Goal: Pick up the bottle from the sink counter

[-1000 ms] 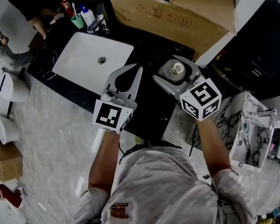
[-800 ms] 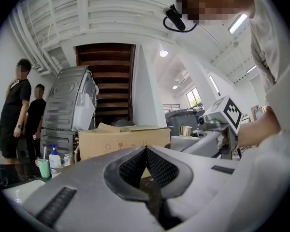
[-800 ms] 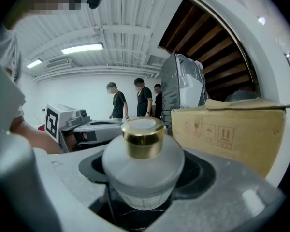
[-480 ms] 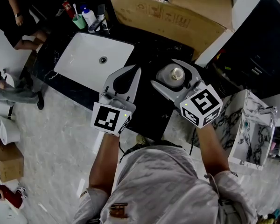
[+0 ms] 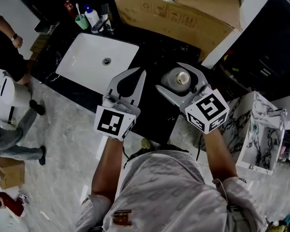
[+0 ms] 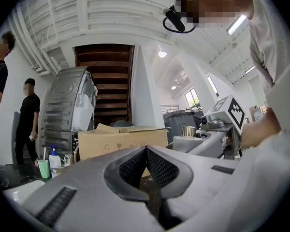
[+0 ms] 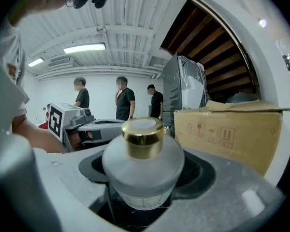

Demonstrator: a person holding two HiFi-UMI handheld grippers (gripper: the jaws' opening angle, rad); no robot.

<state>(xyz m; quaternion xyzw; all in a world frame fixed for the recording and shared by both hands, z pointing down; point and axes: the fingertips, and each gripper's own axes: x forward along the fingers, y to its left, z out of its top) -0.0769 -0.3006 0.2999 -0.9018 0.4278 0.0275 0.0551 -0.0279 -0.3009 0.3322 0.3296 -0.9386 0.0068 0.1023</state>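
Black marble sink counter (image 5: 154,115) runs from the white basin (image 5: 87,62) on the left to a cardboard box (image 5: 174,18) at the far side, and all the action is on the right. The right gripper (image 5: 168,75) has drawn a touch closer over the last second, and now its jaws hug the frosted bottle (image 5: 180,79) on both sides, pinching its round body just under the gold cap (image 7: 142,137). The bottle looks to be still standing on the marble, to the right of the basin, so I'd say the grasp is made and only the lift remains. The left gripper (image 5: 141,74) hovers near the basin's right edge, jaws pressed together on nothing, where it was a second ago.
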